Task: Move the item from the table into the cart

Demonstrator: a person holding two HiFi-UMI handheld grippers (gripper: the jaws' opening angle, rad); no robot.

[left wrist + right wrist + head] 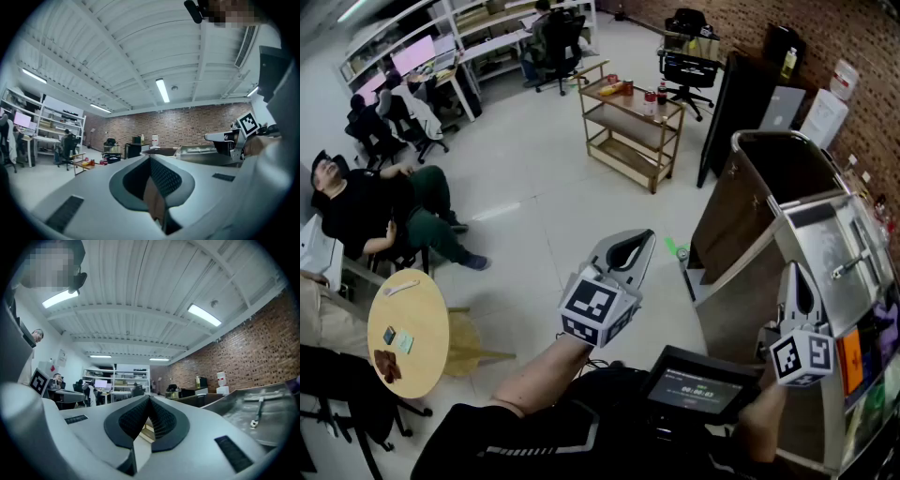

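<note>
Holding left gripper and right gripper pressed together, empty; round table sits at eight o'clock, nearer my left, steel cart at two.

Open-plan office/lab floor: brick wall, ribbed white ceiling with strip lights, pale hard floor. Desks with monitors, swivel chairs, storage racks, wooden shelf trolley. People are seated at the workstations.
</note>
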